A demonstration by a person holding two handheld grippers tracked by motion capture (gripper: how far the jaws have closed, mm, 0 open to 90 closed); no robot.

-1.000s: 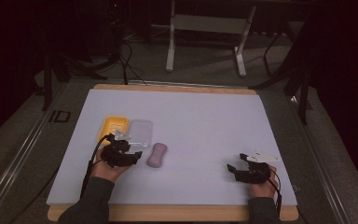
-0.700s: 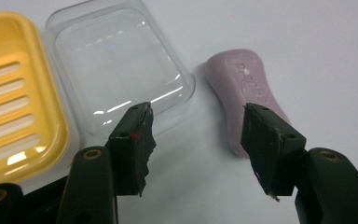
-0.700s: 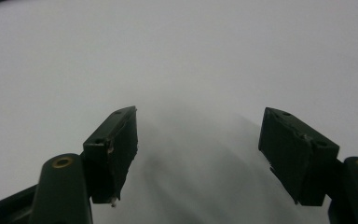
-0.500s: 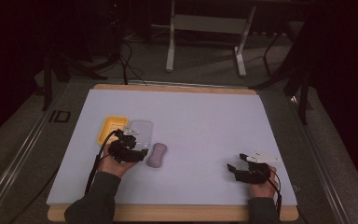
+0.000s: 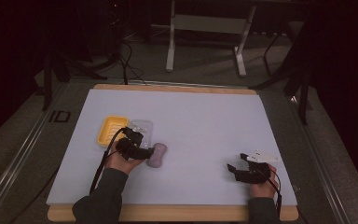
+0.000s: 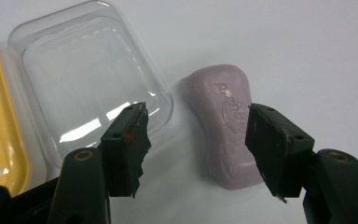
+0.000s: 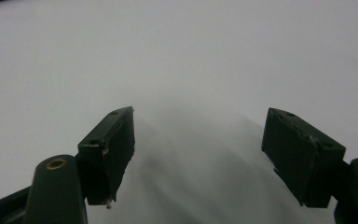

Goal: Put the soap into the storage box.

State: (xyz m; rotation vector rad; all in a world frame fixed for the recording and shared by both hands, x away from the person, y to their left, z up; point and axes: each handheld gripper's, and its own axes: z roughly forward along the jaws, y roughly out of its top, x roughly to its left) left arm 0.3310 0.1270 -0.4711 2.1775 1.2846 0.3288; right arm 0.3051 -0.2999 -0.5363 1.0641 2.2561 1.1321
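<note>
Looking along my left gripper (image 6: 196,135), I see its jaws spread, having just been opening, with the lilac soap bar (image 6: 226,123) lying flat on the white table sheet (image 6: 307,56), partly between them. One pad sits in front of the bar's side; whether it touches the bar I can't tell from this angle. The other pad overlaps the corner of the clear plastic lid (image 6: 88,84), which lies just beside the soap, with the yellow soap dish (image 6: 0,140) next to it. From above, the soap (image 5: 157,155) rests near the table's left front. My right gripper (image 7: 198,154) is spread wide over bare sheet, well apart from the soap.
</note>
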